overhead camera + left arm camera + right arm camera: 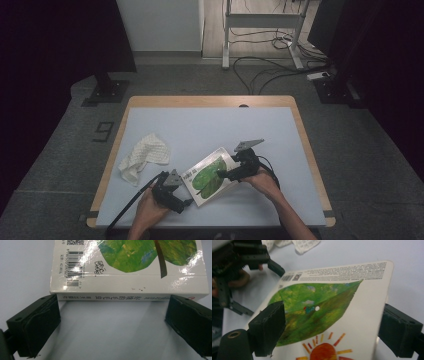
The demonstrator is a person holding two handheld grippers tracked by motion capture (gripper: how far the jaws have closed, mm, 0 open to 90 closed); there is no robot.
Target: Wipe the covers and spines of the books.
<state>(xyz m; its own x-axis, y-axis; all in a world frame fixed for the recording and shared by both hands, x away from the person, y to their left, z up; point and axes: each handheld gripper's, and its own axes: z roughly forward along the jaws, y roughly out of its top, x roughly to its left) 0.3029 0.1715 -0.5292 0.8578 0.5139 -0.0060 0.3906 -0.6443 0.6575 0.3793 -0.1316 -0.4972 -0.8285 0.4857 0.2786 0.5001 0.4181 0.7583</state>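
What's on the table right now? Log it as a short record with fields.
surface: pale blue table
book: picture book, green leaf cover, lying near the front edge
cloth: white cloth, crumpled, left of the book
left gripper: jaws open, at the book's spine
right gripper: jaws open, astride the book's cover

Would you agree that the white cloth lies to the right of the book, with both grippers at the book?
Not quite: the cloth lies to the left of the book, as the high view shows. Both grippers, left and right, are indeed at the book.
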